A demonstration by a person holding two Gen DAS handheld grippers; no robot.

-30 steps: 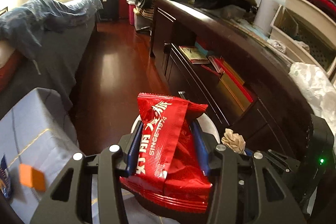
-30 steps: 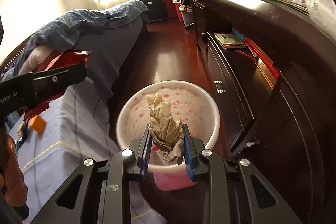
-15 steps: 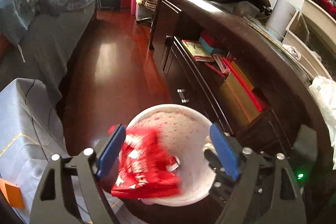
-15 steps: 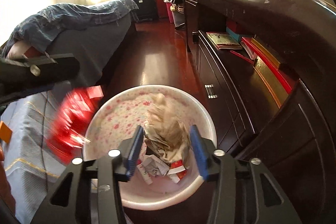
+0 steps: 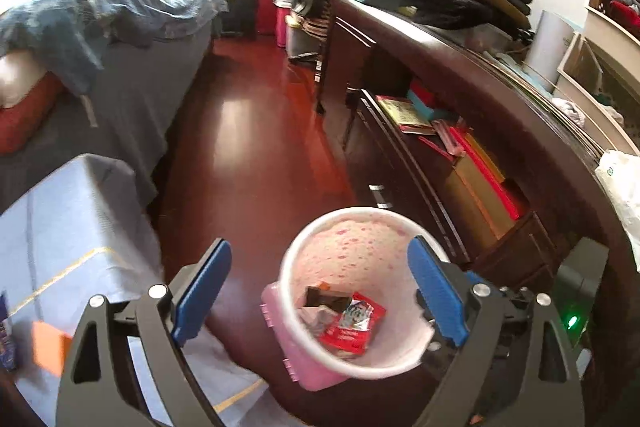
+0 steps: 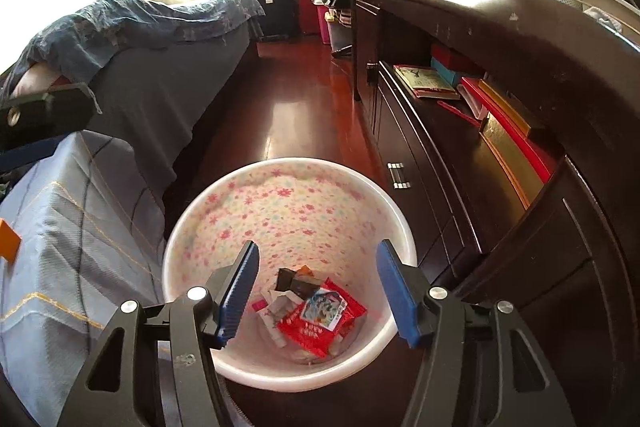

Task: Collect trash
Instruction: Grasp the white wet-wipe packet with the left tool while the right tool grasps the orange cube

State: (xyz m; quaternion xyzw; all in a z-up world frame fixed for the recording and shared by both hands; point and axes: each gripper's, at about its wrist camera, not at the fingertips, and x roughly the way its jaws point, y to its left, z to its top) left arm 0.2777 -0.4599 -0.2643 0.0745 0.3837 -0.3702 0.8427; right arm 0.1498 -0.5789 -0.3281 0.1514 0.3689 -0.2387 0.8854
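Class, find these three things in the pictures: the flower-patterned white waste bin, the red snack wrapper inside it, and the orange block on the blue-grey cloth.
Flower-patterned white waste bin [image 6: 288, 163], right wrist view, far rim.
Red snack wrapper [image 6: 304, 333], right wrist view, red lower half.
Orange block [image 5: 48, 349], left wrist view, its middle.

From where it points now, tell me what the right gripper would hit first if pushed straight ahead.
Probably the trash in the bin: the red wrapper lies straight ahead of the right gripper, whose opening fingers hold nothing, inside the bin. Depth is unclear, so the liner wall could come first.
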